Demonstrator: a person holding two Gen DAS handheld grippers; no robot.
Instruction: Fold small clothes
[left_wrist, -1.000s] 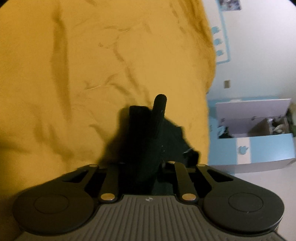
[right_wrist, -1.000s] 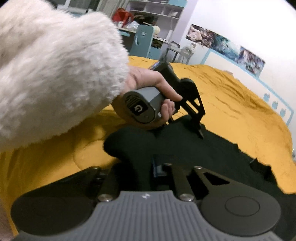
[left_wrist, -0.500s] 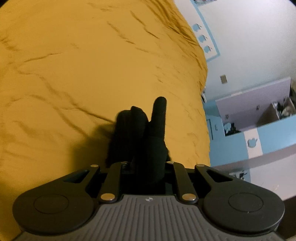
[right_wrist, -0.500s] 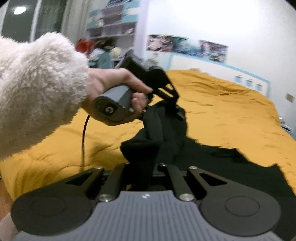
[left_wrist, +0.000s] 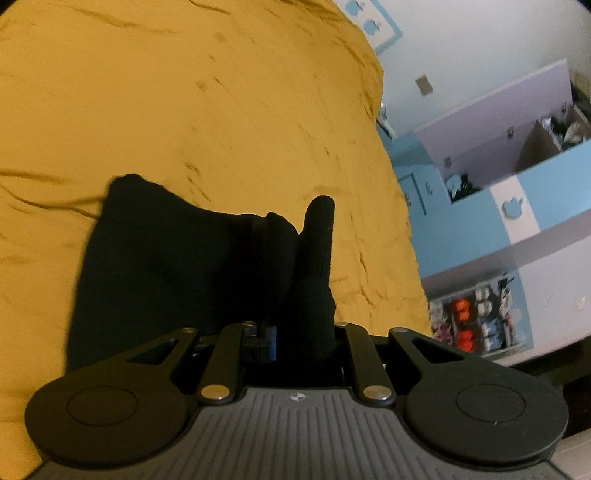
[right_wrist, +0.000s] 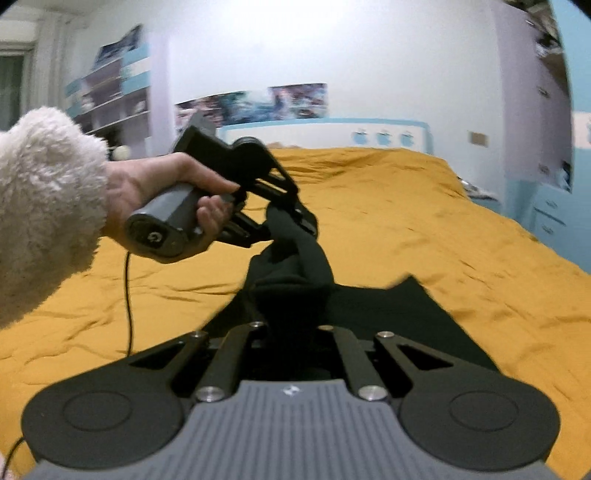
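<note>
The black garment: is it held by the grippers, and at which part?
Both hold it. The left gripper and right gripper each clamp a bunched fold of the black garment; which part cannot be told.

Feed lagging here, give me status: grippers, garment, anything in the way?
Left gripper and right gripper both shut on black garment. Top edge lifted, rest draped on yellow bedspread. Nothing in the way.

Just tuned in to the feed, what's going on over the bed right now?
A person is folding a black garment over a yellow bedspread. The left gripper, held in the left hand, is shut on one bunched end and holds it up in the air. The right gripper is shut on cloth close to its camera. Part of the garment hangs between the two; the rest lies spread on the bedspread. No finished fold shows yet.
</note>
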